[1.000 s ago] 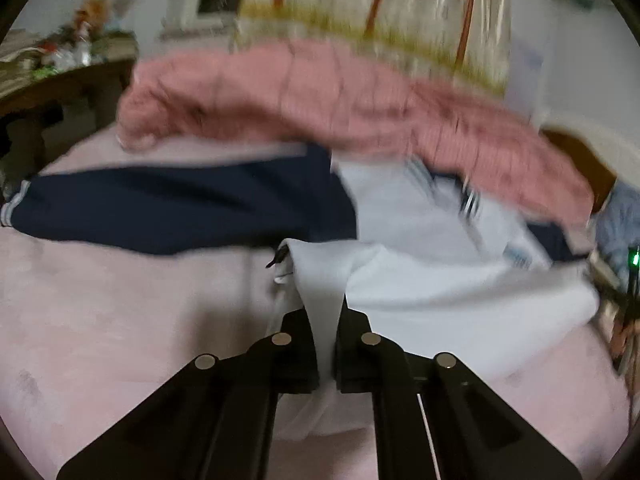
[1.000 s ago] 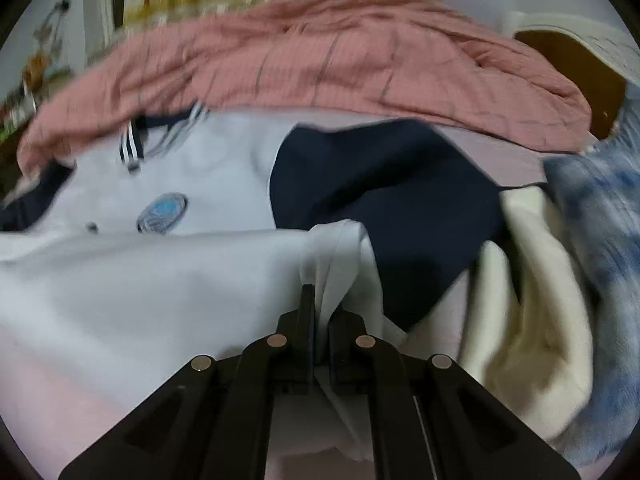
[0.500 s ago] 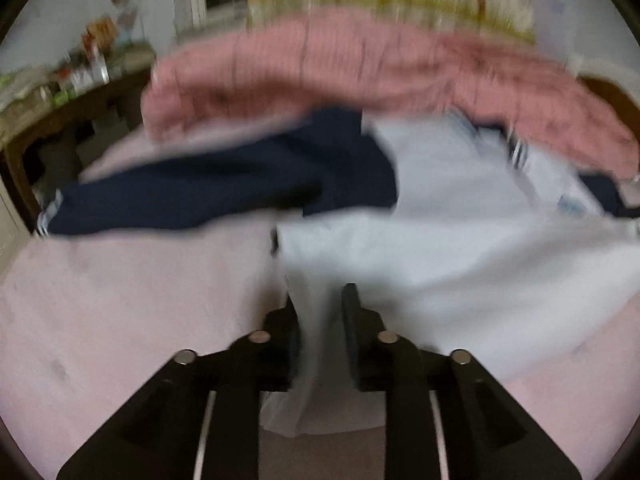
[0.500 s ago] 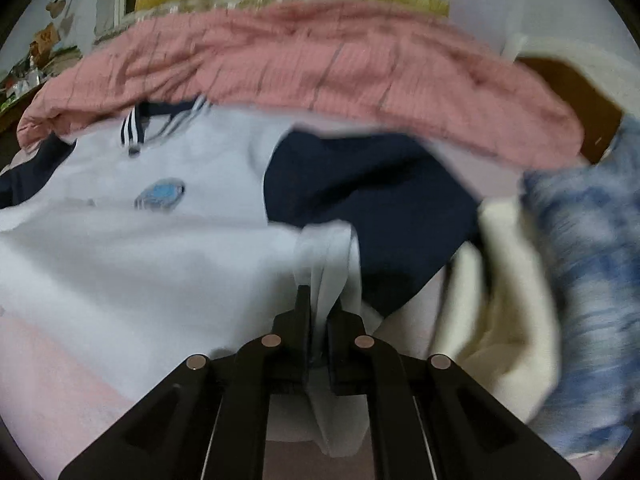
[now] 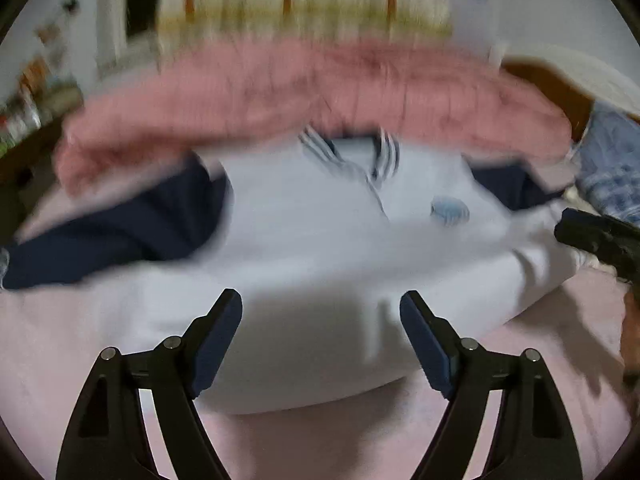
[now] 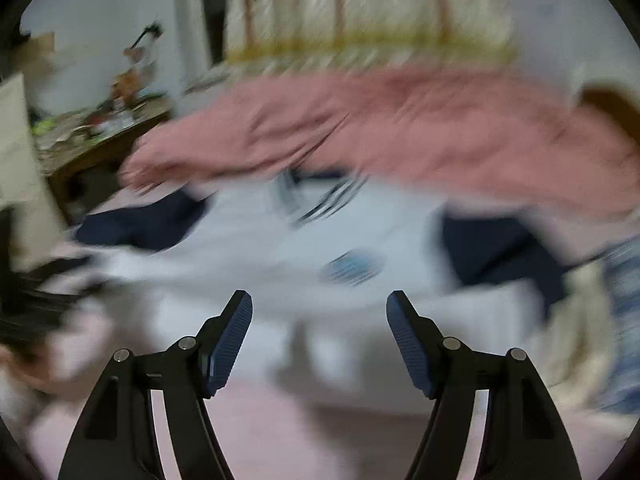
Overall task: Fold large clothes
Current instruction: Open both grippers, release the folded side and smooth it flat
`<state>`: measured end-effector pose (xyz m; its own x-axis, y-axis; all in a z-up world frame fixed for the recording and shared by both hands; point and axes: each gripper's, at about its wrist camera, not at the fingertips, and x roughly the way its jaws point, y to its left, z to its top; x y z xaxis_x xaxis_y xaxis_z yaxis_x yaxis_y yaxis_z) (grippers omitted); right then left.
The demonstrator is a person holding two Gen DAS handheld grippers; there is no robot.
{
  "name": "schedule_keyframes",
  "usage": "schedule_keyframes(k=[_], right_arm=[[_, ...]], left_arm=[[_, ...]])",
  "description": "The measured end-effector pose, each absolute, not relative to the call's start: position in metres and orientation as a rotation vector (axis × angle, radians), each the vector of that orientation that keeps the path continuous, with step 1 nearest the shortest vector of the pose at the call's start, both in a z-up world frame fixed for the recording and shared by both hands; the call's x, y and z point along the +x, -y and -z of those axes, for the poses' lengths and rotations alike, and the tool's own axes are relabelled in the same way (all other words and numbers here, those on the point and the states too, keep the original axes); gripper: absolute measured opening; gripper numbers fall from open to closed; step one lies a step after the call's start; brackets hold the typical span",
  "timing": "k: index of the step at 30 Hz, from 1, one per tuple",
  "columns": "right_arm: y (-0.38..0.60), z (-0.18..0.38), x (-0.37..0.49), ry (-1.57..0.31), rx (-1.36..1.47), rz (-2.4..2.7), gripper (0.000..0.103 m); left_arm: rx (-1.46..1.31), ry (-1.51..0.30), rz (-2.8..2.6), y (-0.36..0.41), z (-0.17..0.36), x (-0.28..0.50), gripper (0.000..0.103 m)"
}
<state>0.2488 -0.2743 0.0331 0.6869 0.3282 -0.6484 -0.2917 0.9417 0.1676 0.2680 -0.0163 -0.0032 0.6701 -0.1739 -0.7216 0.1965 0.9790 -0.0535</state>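
Note:
A white shirt (image 5: pixel 320 240) with navy sleeves (image 5: pixel 120 232), a striped collar and a blue chest badge (image 5: pixel 450 210) lies spread on the pink bed (image 5: pixel 80 360), its lower part doubled over. My left gripper (image 5: pixel 320 304) hovers over the near edge of the shirt, jaws opening, nothing between them. The right gripper (image 5: pixel 600 240) shows at that view's right edge. In the blurred right wrist view the shirt (image 6: pixel 280 264) lies ahead of my right gripper (image 6: pixel 319 300), whose jaws are also opening and hold nothing.
A rumpled pink quilt (image 5: pixel 320 92) is piled behind the shirt. A blue checked cloth (image 5: pixel 612 160) and a cream garment (image 6: pixel 584 320) lie to the right. A cluttered wooden desk (image 6: pixel 100 132) stands at the left, and a curtain (image 6: pixel 360 8) hangs at the back.
Both grippers were shut on the shirt's white hem; both have let go, opened wide and drawn back toward the shirt's middle. The hem now rests on the shirt.

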Motion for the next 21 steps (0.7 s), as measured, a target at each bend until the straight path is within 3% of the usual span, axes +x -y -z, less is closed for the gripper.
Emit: schedule_keyframes(k=[2,7,10,17,21], right_arm=[[0.255,-0.014,0.263,-0.789,0.017,-0.324,0.070],[0.245,0.045,0.284,-0.884,-0.047,-0.252,0.068],[0.248,0.045,0.283,-0.888,-0.050,-0.252,0.069],[0.252,0.045,0.278,-0.858,-0.035,-0.266,0.068],[0.252,0.018,0.262,-0.700,-0.093,-0.211,0.068]], left_arm=[[-0.020,-0.858,0.222,0.025,0.021,0.288,0.068],[0.009,-0.870,0.209,0.026,0.055,0.289,0.069],[0.102,-0.851,0.171,0.041,0.054,0.286,0.070],[0.034,-0.834,0.225,0.027,0.051,0.279,0.069],[0.008,-0.751,0.246,0.009,0.037,0.278,0.074]])
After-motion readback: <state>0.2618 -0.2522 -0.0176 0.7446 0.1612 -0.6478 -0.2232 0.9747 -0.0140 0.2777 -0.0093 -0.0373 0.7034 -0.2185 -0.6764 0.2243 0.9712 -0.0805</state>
